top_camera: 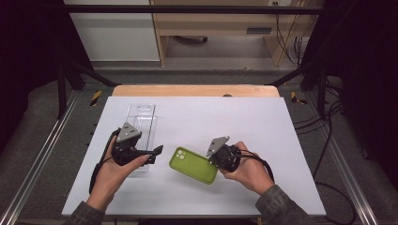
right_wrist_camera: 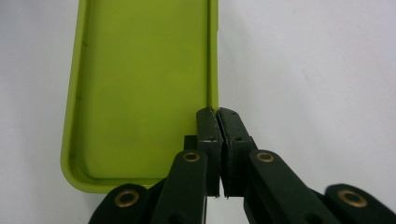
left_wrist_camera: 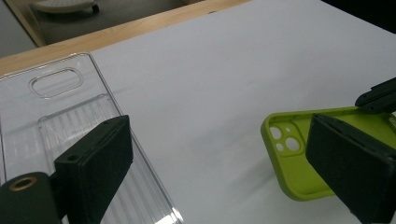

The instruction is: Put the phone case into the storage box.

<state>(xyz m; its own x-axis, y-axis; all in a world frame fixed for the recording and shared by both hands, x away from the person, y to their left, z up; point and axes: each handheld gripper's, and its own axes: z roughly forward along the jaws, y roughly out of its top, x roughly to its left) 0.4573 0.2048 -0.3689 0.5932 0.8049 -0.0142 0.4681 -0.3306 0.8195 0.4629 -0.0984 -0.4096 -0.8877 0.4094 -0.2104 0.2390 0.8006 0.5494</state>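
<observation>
your right tongs (right_wrist_camera: 218, 114) pinch the side wall of the green phone case (right_wrist_camera: 140, 88). your left tongs (left_wrist_camera: 224, 163) are spread wide with nothing between them, over the clear case (left_wrist_camera: 60, 107) on the white worktop (left_wrist_camera: 224, 70).

Jaws: the left gripper (left_wrist_camera: 224, 163) has its two black jaws spread wide, nothing between the pads.
Clear case (left_wrist_camera: 60, 121): lies flat near the table's far edge, partly behind the left-hand jaw.
Green case (left_wrist_camera: 299, 163): open side up, camera holes at its near end, partly behind the right-hand jaw.
Other gripper (left_wrist_camera: 379, 95): dark tip at the green case's rim.
Table (left_wrist_camera: 210, 84): white sheet, wooden far edge.
</observation>
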